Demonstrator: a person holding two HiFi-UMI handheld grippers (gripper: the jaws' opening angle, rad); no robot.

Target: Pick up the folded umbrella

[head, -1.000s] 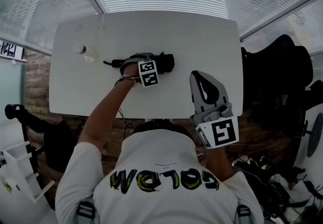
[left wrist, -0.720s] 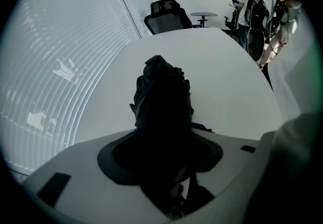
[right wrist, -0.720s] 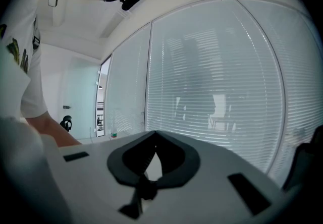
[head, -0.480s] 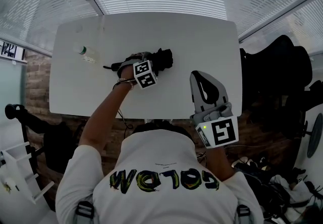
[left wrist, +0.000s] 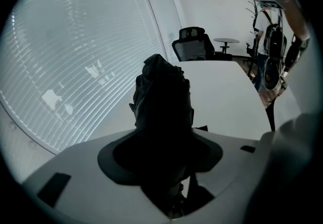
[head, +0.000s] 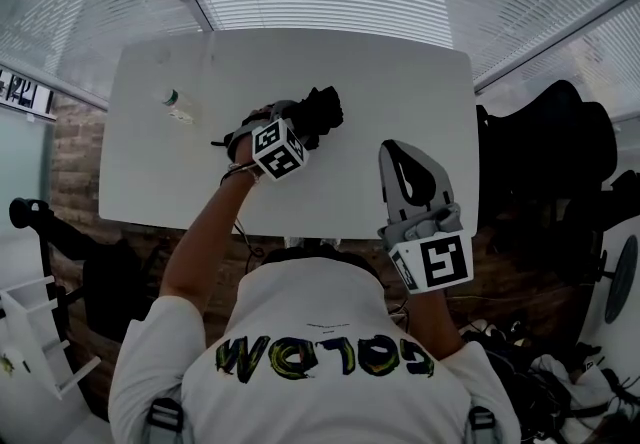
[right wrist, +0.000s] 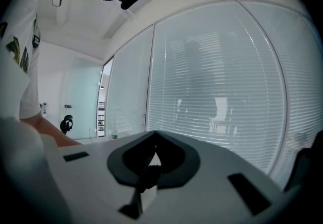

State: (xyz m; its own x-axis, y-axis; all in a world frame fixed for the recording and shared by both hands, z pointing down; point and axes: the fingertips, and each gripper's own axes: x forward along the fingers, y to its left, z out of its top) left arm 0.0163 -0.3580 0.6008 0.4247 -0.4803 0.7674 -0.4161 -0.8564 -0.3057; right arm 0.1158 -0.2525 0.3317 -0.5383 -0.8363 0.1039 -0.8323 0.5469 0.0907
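The folded black umbrella (head: 320, 112) is off the white table (head: 380, 72), tilted, with its bunched fabric end pointing away from me. My left gripper (head: 290, 128) is shut around its middle, and its thin handle end (head: 220, 142) sticks out to the left. In the left gripper view the umbrella (left wrist: 164, 102) fills the gap between the jaws of the left gripper (left wrist: 164, 142). My right gripper (head: 398, 148) hangs over the table's near right edge, shut and holding nothing; the right gripper (right wrist: 154, 136) shows its tips meeting in its own view.
A small clear bottle (head: 178, 107) lies on the table's left part. Black office chairs (head: 545, 132) stand to the right of the table, and another chair (left wrist: 194, 44) beyond its far end. Blinds cover the window wall behind.
The left gripper has risen and rolled, bringing the umbrella up off the table. The right gripper has stayed where it was.
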